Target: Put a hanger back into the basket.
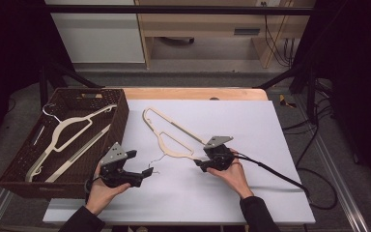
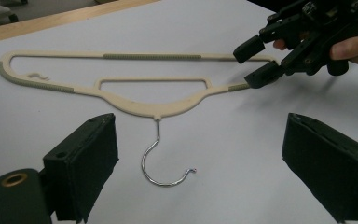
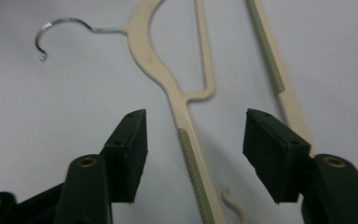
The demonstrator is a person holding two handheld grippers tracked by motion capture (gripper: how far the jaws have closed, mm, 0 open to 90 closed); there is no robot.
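A cream hanger (image 1: 171,133) with a wire hook (image 1: 155,164) lies flat on the white sheet. My left gripper (image 1: 146,172) is open just in front of the hook; in the left gripper view its jaws (image 2: 200,149) stand wide, with the hook (image 2: 156,158) on the sheet between and beyond them. My right gripper (image 1: 201,164) sits at the hanger's near end. In the right gripper view its jaws (image 3: 193,154) straddle one shoulder arm of the hanger (image 3: 156,60), with a gap on each side of the arm. The left gripper view shows the right gripper (image 2: 256,63) at the hanger's (image 2: 144,107) right tip.
A dark woven basket (image 1: 119,121) stands at the sheet's left edge, with another pale hanger (image 1: 67,130) lying inside. A cable trails from the right gripper off the sheet's right side. Wooden tabletop shows behind the sheet.
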